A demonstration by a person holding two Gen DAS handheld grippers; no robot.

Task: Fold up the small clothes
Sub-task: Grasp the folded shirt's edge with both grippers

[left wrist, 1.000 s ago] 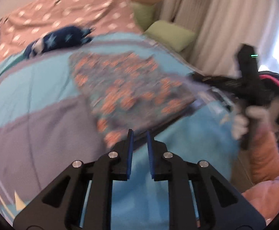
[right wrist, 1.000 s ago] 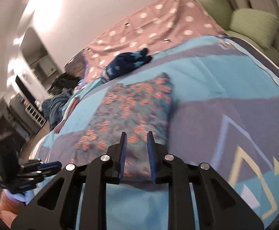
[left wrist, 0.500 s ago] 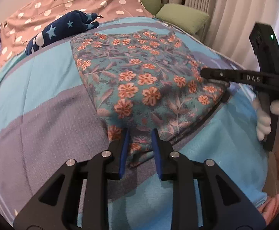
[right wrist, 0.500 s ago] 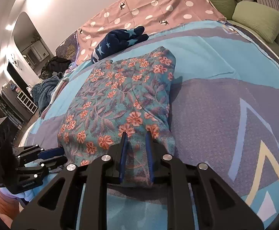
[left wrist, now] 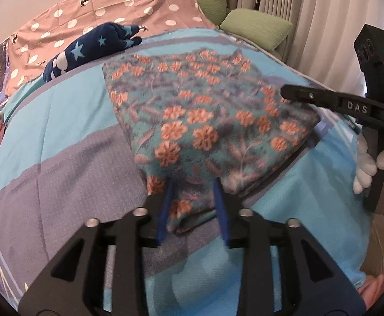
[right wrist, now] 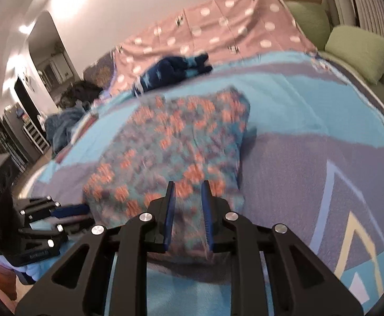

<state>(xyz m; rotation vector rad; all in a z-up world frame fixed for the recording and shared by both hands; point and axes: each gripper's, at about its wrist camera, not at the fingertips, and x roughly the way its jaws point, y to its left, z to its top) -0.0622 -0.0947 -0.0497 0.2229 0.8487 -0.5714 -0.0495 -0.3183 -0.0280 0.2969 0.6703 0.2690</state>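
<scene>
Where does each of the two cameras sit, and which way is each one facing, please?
Left wrist: sits on the left gripper, looking down across the bed at the floral garment; its jaws have just been opening around the near corner; a gloved hand shows at right.
Right wrist: sits on the right gripper, facing up the bed; its jaws straddle the garment's near edge.
Shared: the garment, the star-print cloth, green cushions, and each other's gripper.

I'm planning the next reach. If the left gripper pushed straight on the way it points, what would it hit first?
The floral garment: its near edge already lies between the left gripper fingers, which have just been opening. Beyond it, only the bedspread.
</scene>
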